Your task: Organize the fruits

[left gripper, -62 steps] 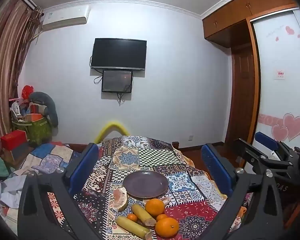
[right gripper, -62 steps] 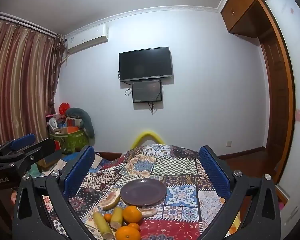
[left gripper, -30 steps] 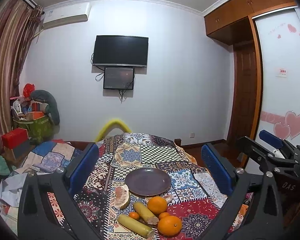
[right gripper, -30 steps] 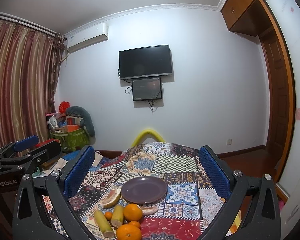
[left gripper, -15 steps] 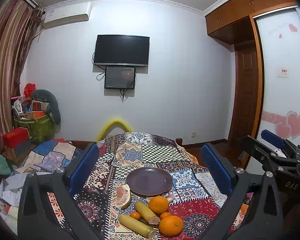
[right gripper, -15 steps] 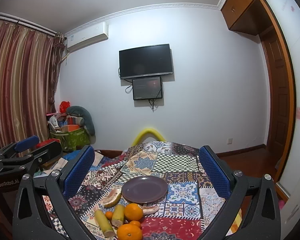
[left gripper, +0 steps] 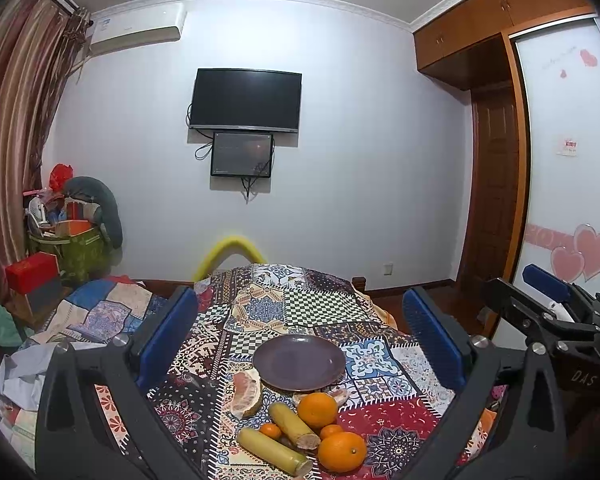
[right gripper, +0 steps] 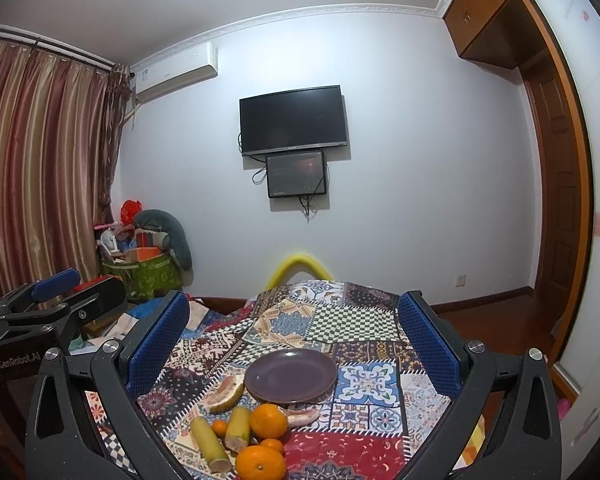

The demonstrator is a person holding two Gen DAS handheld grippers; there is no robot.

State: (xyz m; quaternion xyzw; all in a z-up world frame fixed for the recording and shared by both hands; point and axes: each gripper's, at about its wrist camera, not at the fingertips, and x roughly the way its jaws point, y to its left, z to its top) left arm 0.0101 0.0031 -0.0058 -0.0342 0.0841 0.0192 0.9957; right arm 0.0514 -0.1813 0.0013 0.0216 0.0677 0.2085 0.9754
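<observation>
A purple plate (left gripper: 299, 362) (right gripper: 291, 376) lies empty on the patchwork-cloth table (left gripper: 300, 304). Just in front of it are two large oranges (left gripper: 317, 398) (left gripper: 342, 451), two small mandarins (left gripper: 270, 431), two yellow sugarcane pieces (left gripper: 274, 450) (left gripper: 294, 426) and two pomelo wedges (left gripper: 245, 394) (right gripper: 225, 394). My left gripper (left gripper: 300, 340) is open and empty, held above and behind the fruit. My right gripper (right gripper: 294, 340) is open and empty, likewise raised. Each gripper shows at the edge of the other's view (left gripper: 548, 312) (right gripper: 52, 304).
A yellow curved chair back (left gripper: 230, 252) stands at the table's far end. A cluttered patchwork bed (left gripper: 92, 312) and green box of items (left gripper: 76, 248) are left. A TV (left gripper: 246, 100) hangs on the far wall; a wardrobe (left gripper: 564, 184) is right.
Both views have drifted slightly, with the plate and fruit sitting a touch higher in the frames. The fruit has not moved and both grippers stay open.
</observation>
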